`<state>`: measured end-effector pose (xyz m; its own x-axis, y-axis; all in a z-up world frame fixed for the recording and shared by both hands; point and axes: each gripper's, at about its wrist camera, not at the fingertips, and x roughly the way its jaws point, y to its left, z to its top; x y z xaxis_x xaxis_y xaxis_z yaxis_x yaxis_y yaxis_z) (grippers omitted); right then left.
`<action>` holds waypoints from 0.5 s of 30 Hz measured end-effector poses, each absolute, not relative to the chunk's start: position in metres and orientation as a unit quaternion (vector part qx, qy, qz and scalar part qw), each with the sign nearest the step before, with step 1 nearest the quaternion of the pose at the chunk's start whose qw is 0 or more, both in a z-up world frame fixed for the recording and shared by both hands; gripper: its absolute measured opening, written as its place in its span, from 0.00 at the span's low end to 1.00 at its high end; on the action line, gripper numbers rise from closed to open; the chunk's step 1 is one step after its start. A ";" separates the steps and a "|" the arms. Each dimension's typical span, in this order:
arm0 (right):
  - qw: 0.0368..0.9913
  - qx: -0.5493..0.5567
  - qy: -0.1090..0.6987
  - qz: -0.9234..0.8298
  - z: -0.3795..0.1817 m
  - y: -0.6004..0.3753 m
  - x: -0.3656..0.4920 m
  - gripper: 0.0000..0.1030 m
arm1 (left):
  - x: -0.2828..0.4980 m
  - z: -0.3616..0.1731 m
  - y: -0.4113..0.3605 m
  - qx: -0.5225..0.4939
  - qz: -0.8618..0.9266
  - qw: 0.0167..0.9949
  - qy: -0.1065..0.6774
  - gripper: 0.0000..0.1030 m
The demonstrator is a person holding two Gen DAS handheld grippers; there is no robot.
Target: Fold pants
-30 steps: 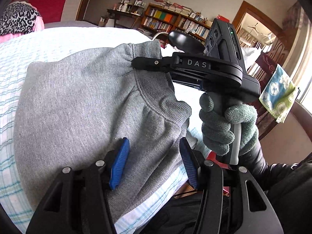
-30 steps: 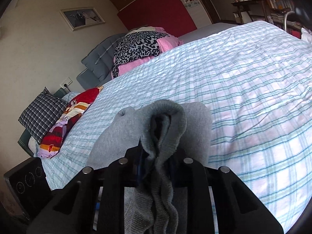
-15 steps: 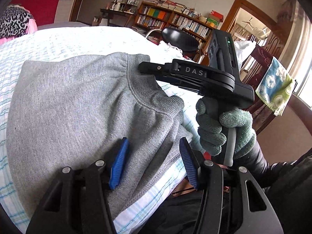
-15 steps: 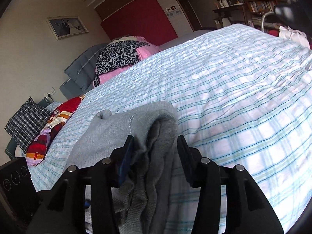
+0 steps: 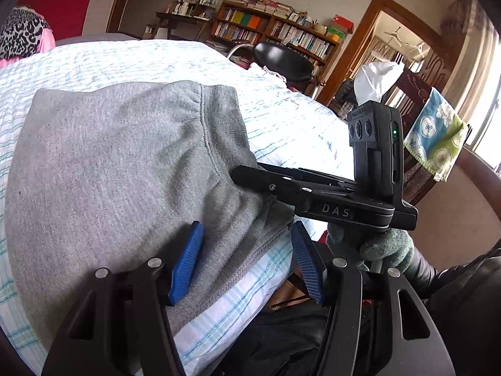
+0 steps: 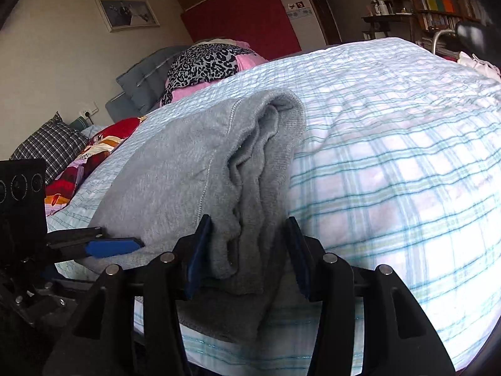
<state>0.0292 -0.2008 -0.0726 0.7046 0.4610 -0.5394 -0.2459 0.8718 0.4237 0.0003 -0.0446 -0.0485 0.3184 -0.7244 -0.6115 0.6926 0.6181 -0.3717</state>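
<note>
Grey sweatpants (image 5: 119, 169) lie folded on the bed's plaid sheet (image 5: 281, 125), near its front edge. Their waistband end (image 6: 260, 163) bunches in front of my right gripper. My left gripper (image 5: 247, 260) is open, its blue pads either side of the pants' near edge. My right gripper (image 6: 247, 250) is open with the waistband fabric loose between its pads. In the left wrist view the right gripper's fingers (image 5: 266, 185) rest against the waistband. The left gripper's blue fingertip (image 6: 112, 247) shows beside the pants in the right wrist view.
The bed (image 6: 391, 144) stretches back and right. Leopard and pink bedding (image 6: 206, 62), a red patterned cloth (image 6: 103, 144) and a plaid pillow (image 6: 50, 141) lie at its head. Bookshelves (image 5: 275, 34), a black chair (image 5: 281, 59) and a hanging towel (image 5: 435, 138) stand beyond the bed.
My right gripper has opened and let go of the waistband, then dropped lower toward the bed's front edge. The pants now lie flat on the sheet. My left gripper stays open.
</note>
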 end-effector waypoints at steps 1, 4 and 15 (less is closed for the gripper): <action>0.910 0.161 0.329 0.192 -0.073 -0.200 0.027 0.46 | 0.001 -0.046 -0.042 -0.022 -0.434 0.813 0.387 0.56; 0.919 0.142 0.321 0.182 -0.073 -0.196 0.022 0.46 | 0.004 -0.039 -0.028 -0.041 -0.417 0.824 0.381 0.56; 0.942 0.073 0.258 0.202 -0.008 -0.183 0.038 0.47 | -0.020 -0.057 -0.034 0.020 -0.391 0.846 0.362 0.65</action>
<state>0.0383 -0.1828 -0.0082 0.7851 0.4177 -0.4572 -0.3422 0.9080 0.2418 -0.0200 -0.0336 -0.0567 0.4323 -0.6467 -0.6284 0.6756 0.6939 -0.2493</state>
